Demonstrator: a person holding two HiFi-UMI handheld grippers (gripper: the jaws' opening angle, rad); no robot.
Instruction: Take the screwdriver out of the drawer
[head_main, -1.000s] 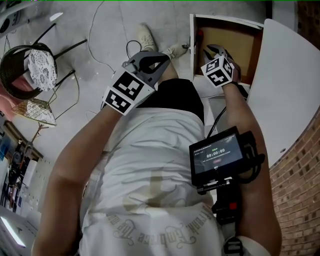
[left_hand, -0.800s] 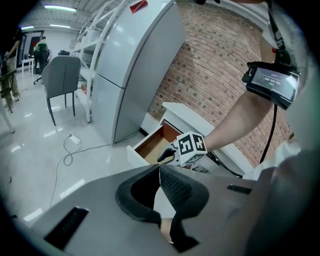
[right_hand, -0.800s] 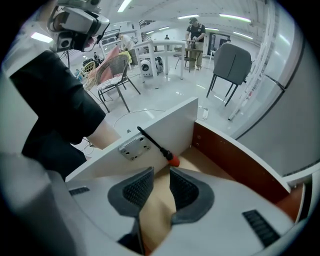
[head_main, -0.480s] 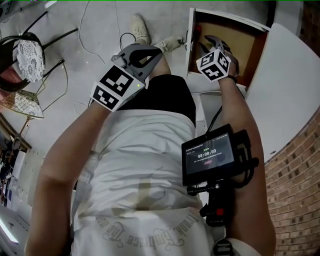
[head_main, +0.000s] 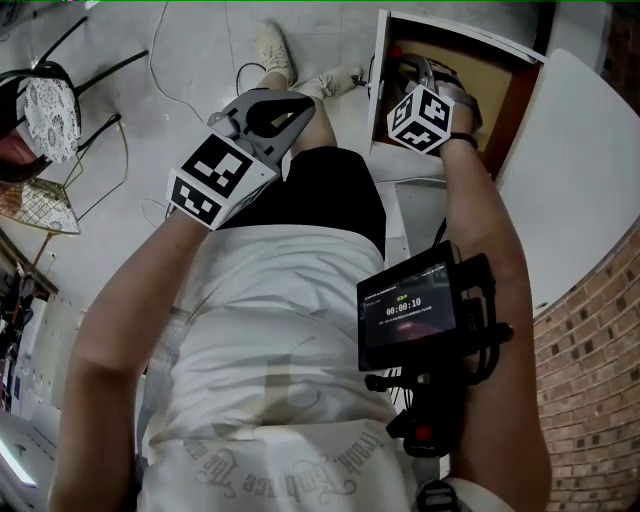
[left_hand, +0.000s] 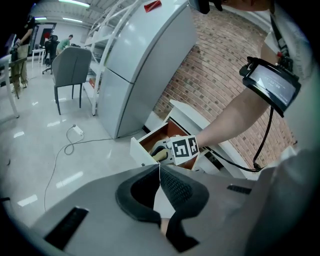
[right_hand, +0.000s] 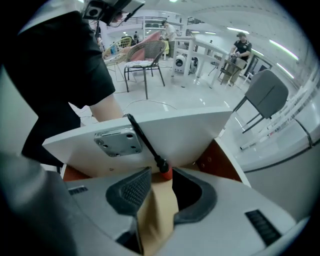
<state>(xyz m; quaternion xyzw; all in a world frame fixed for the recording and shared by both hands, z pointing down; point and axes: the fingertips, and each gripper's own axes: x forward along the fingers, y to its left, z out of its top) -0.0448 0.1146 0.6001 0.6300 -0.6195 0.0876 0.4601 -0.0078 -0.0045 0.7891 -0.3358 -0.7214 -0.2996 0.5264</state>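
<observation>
Presently: right gripper (right_hand: 159, 181) down inside white wooden drawer with brown interior (right_hand: 195, 132); jaws spread, just been opening. Black-shafted, red-handled screwdriver (right_hand: 145, 141) in drawer, shaft across white front panel, handle end at gap between jaw tips, ungripped. Left gripper (left_hand: 159, 175): jaws pressed together, empty, above pale glossy floor (left_hand: 40, 150).

screwdriver (right_hand: 146, 142) handle mostly hidden, drawer (right_hand: 190, 135) interior obscured
</observation>
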